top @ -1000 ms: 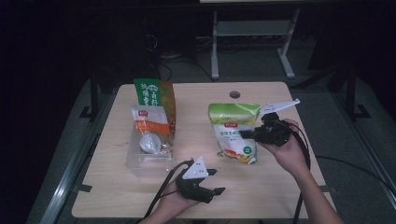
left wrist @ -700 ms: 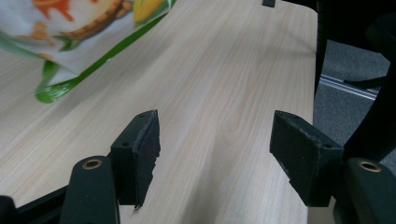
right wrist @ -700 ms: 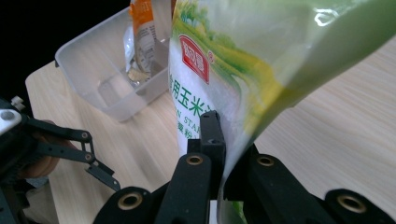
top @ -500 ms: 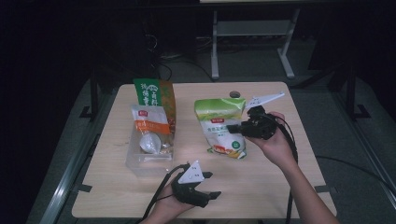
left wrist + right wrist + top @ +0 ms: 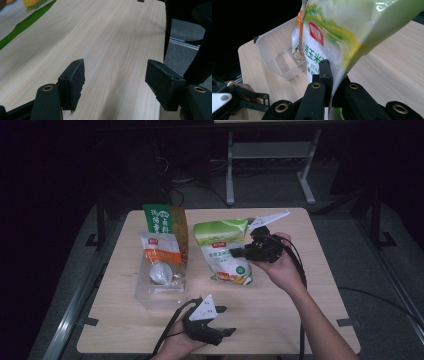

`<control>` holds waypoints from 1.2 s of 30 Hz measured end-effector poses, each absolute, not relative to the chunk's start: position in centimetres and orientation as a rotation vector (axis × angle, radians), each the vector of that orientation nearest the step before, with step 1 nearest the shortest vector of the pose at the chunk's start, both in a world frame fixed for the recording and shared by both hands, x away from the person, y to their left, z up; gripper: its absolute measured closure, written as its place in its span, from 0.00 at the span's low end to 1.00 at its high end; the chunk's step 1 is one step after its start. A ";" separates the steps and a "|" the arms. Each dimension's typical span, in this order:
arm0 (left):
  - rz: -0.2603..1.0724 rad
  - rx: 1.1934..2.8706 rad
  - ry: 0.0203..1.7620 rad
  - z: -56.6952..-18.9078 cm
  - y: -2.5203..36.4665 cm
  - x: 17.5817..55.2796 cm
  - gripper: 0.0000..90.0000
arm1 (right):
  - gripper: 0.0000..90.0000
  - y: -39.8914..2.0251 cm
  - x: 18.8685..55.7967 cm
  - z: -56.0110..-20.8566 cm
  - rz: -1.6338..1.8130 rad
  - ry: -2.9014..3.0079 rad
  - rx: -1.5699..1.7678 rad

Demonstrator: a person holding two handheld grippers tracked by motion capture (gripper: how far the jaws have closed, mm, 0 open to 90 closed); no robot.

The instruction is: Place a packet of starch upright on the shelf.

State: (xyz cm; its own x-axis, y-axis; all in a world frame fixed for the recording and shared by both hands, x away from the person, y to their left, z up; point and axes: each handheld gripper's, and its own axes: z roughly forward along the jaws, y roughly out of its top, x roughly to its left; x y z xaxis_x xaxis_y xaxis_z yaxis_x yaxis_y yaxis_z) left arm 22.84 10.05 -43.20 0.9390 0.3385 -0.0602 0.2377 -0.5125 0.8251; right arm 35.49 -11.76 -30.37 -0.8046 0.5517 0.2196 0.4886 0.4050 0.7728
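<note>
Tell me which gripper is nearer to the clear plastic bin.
Left. The left gripper rests open on the table just in front of the clear plastic bin; the right gripper is farther right, shut on the green bag.

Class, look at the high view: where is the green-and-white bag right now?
The green-and-white bag is mid-table, pinched by the right gripper, just right of the clear bin.

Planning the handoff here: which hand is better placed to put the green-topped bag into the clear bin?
Right. The right claw is already clamped on the green-topped bag beside the clear bin; the left claw rests open and empty near the table's front edge.
</note>
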 end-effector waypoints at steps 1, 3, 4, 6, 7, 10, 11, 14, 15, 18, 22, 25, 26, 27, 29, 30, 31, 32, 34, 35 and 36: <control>0.133 2.133 0.409 -43.1 10.1 22.7 0.35 | 0.99 -11.6 35.5 -30.3 1.377 2.577 0.950; 0.134 2.134 0.401 -43.1 10.2 22.6 0.35 | 0.99 -11.3 35.7 -30.2 1.378 2.580 0.939; 0.136 2.133 0.401 -43.0 10.2 22.5 0.35 | 0.99 -11.1 35.7 -30.1 1.379 2.584 0.938; 0.135 2.136 0.396 -43.0 10.2 22.3 0.35 | 0.99 -10.6 35.8 -29.9 1.380 2.587 0.915; 0.135 2.136 0.395 -43.0 10.2 22.2 0.35 | 0.99 -10.4 35.8 -29.9 1.384 2.589 0.909; 0.138 2.139 0.386 -43.0 10.3 22.0 0.35 | 0.99 -9.6 35.9 -29.5 1.388 2.595 0.882; 0.141 2.141 0.380 -42.9 10.3 22.0 0.34 | 0.99 -9.4 36.0 -29.5 1.389 2.596 0.862; 0.134 2.137 0.384 -43.1 10.5 21.9 0.34 | 0.99 -8.6 36.0 -29.1 1.399 2.606 0.848; 0.135 2.139 0.381 -43.1 10.5 21.9 0.34 | 0.99 -8.4 36.1 -29.0 1.398 2.607 0.841; 0.141 2.135 0.384 -43.2 10.6 21.8 0.34 | 0.99 -7.6 36.2 -28.9 1.405 2.615 0.827; 0.134 2.129 0.390 -43.3 10.7 21.7 0.34 | 0.99 -6.5 36.3 -28.8 1.407 2.627 0.801; 0.131 2.125 0.388 -43.3 10.8 21.6 0.33 | 0.99 -5.7 36.3 -28.6 1.420 2.634 0.780; 0.128 2.127 0.388 -43.2 10.9 21.6 0.33 | 0.99 -5.4 36.3 -28.6 1.425 2.637 0.778; 0.127 2.126 0.388 -43.2 10.9 21.6 0.33 | 0.99 -5.1 36.3 -28.5 1.428 2.642 0.770; 0.126 2.127 0.389 -43.2 11.0 21.6 0.33 | 0.99 -4.6 36.3 -28.5 1.431 2.651 0.761; 0.131 2.133 0.383 -43.1 11.1 21.6 0.33 | 0.99 -4.4 36.4 -28.5 1.434 2.651 0.752; 0.133 2.135 0.381 -43.1 11.1 21.6 0.33 | 0.99 -4.3 36.4 -28.5 1.438 2.656 0.754; 0.132 2.137 0.381 -43.1 11.1 21.6 0.33 | 0.99 -4.1 36.4 -28.5 1.439 2.660 0.747; 0.131 2.135 0.382 -43.1 11.2 21.6 0.33 | 0.99 -3.8 36.3 -28.4 1.441 2.667 0.748; 0.131 2.138 0.381 -43.0 11.2 21.6 0.33 | 0.99 -3.7 36.3 -28.4 1.441 2.668 0.739; 0.129 2.140 0.381 -43.0 11.2 21.6 0.33 | 0.99 -3.6 36.3 -28.3 1.444 2.671 0.734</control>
